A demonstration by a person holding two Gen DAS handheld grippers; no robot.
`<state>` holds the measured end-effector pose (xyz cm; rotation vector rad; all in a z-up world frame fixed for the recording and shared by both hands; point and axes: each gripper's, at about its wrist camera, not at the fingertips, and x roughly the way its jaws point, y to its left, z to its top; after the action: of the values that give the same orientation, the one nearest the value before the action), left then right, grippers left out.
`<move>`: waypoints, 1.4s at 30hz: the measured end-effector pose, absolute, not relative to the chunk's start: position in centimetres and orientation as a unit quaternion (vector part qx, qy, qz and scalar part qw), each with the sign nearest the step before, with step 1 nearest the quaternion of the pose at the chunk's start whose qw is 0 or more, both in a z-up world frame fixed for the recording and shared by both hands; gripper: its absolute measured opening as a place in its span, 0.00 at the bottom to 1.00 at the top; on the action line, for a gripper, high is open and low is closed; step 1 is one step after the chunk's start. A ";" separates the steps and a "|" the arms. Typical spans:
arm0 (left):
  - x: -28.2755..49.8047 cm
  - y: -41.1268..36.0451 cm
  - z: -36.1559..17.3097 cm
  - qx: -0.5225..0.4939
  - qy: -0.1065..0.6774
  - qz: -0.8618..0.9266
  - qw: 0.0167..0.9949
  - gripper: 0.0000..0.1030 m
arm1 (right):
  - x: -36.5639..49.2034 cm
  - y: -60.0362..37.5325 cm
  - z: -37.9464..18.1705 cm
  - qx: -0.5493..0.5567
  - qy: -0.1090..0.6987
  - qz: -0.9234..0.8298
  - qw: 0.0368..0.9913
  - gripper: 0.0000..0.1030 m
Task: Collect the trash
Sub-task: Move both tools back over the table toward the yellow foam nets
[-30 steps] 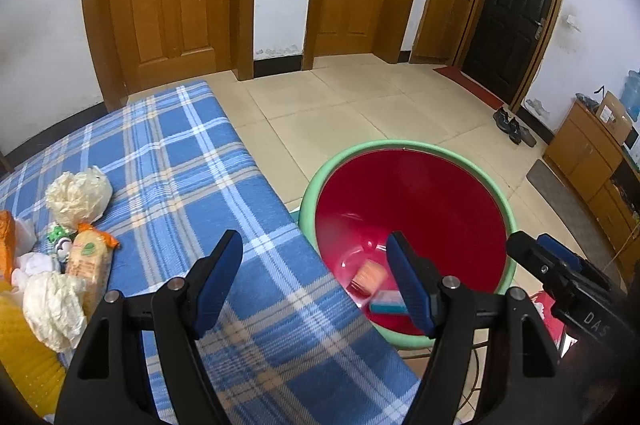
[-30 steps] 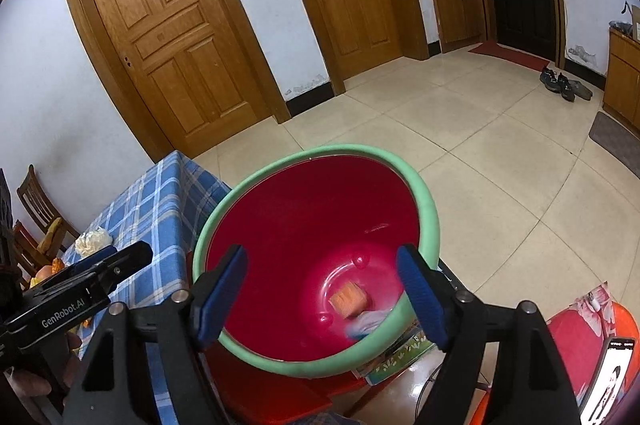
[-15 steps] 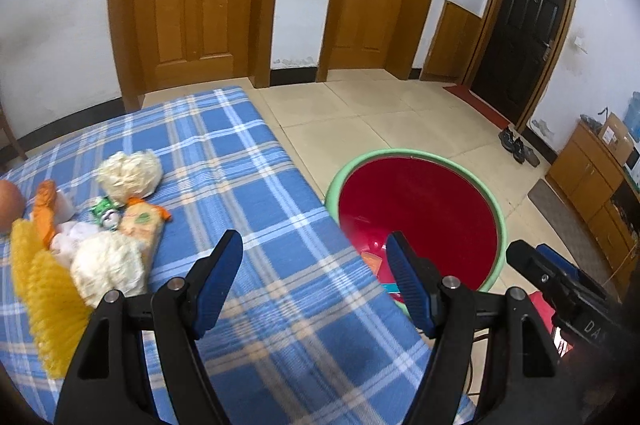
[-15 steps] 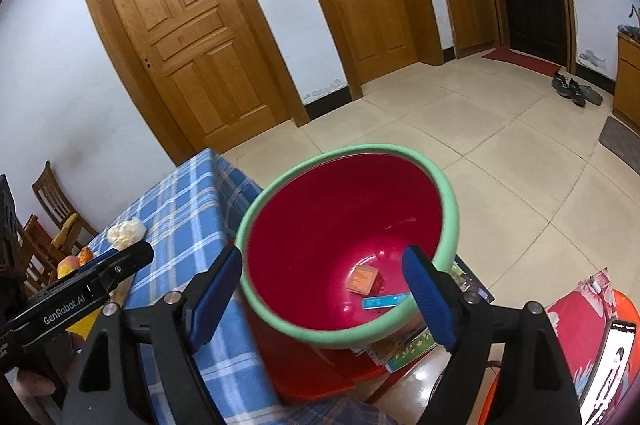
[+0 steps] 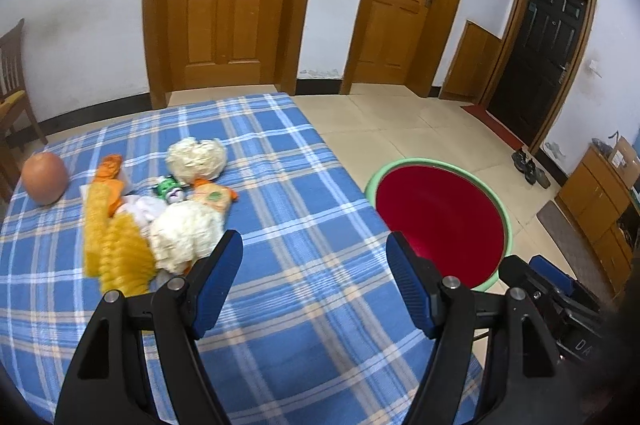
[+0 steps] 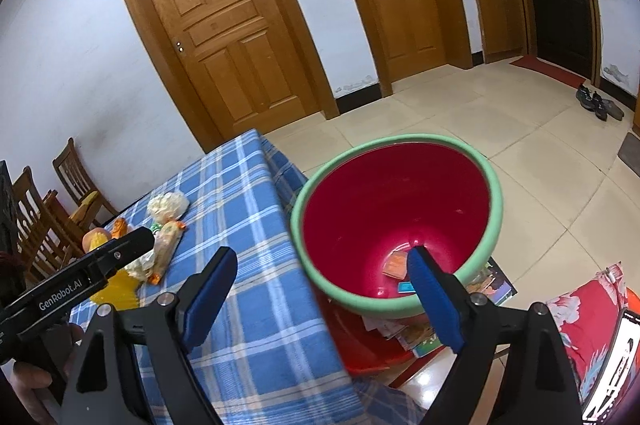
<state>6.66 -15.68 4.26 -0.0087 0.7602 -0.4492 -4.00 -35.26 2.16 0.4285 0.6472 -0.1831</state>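
A long yellow ribbed foam wrapper [image 5: 114, 245] lies near-to-far among crumpled trash on the blue plaid tablecloth [image 5: 288, 209], left of the green-rimmed red plastic basin [image 5: 440, 217]. The left gripper [image 5: 314, 281] is spread and empty; the right gripper [image 6: 320, 289] is opening, empty, its right finger hiding part of the scraps in the basin.

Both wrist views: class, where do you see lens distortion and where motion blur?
Left wrist view: door frames bow, dark corners; yellow net smeared. Right wrist view: doors lean and curve; red bucket rim slightly soft.
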 end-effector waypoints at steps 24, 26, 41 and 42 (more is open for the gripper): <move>5.7 -7.2 4.9 -0.035 0.353 -0.150 0.923 0.72 | -2.4 -29.9 1.9 0.186 0.337 -0.049 0.921 0.88; 5.8 -6.6 4.8 -0.037 0.353 -0.141 0.924 0.72 | -2.2 -29.5 1.8 0.186 0.340 -0.045 0.921 0.88; 7.8 -3.1 2.6 -0.058 0.374 -0.096 0.921 0.72 | -0.9 -28.6 0.7 0.180 0.358 -0.037 0.915 0.88; 7.8 -3.0 2.6 -0.059 0.373 -0.095 0.921 0.72 | -0.9 -28.6 0.7 0.180 0.359 -0.037 0.915 0.88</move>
<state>7.84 -2.99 2.61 -0.1202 0.7661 -0.1954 -0.90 -28.56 0.70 0.3715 0.7390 -0.0766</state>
